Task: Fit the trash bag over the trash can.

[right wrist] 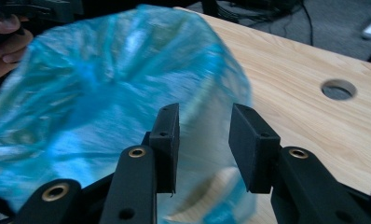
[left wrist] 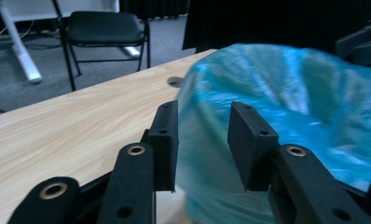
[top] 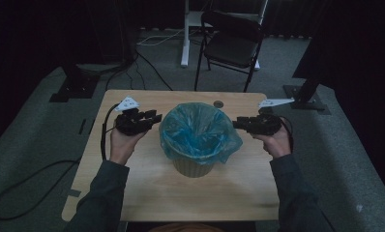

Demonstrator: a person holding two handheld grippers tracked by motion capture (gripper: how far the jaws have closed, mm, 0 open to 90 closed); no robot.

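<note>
Blue bag (top: 199,131) lines bin (top: 193,167); left gripper (top: 154,118), right gripper (top: 237,123) part-open, empty.

A bin (top: 192,166) lined with a blue bag (top: 199,133) stands mid-table (top: 147,193). The left gripper (top: 154,118) sits just beside the bag's left edge, the right gripper (top: 237,124) just beside its right edge, both pointing inward with jaws apart and nothing between them. Past the table, a black chair (top: 231,41) stands on grey carpet (top: 36,125).
</note>
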